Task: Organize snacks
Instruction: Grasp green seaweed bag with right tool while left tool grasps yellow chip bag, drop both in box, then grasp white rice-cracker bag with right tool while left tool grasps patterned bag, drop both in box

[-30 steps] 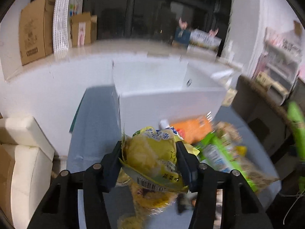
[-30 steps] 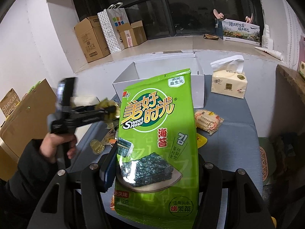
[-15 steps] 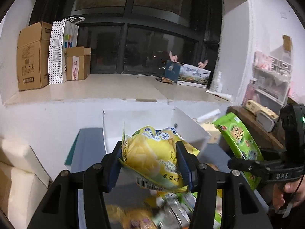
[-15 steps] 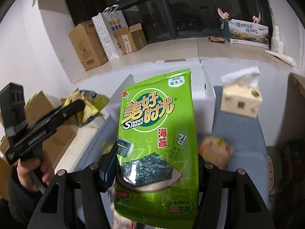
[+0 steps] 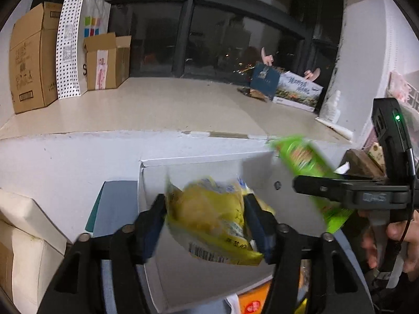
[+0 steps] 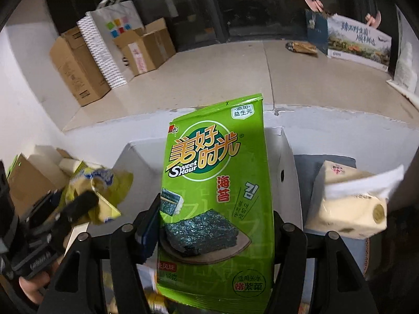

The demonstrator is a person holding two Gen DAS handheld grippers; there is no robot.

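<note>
A yellow snack bag [image 5: 209, 217] sits between the pads of my left gripper [image 5: 205, 204], above the open white box [image 5: 209, 167]. Its jaws are opening; the pads still touch the bag, which is blurred. My right gripper [image 6: 216, 209] holds a green seaweed packet [image 6: 217, 183] upright over the same box [image 6: 285, 157]. Its jaws are opening too, with the packet still between the pads. The left wrist view shows the right gripper [image 5: 327, 183] and the green packet [image 5: 306, 159] at the right, the right wrist view the left gripper [image 6: 78, 204] and the yellow bag [image 6: 102, 183].
A tissue pack [image 6: 345, 204] stands right of the box on the blue-grey table [image 5: 115, 204]. An orange snack [image 5: 254, 303] lies in front of the box. Cardboard boxes [image 5: 28, 60] and a dotted paper bag [image 5: 76, 44] line the ledge behind. Cream cushions [image 5: 23, 225] are at the left.
Both grippers carried their packets forward from above the snack pile to over the white box and came closer together. The yellow bag is now blurred between the left pads.
</note>
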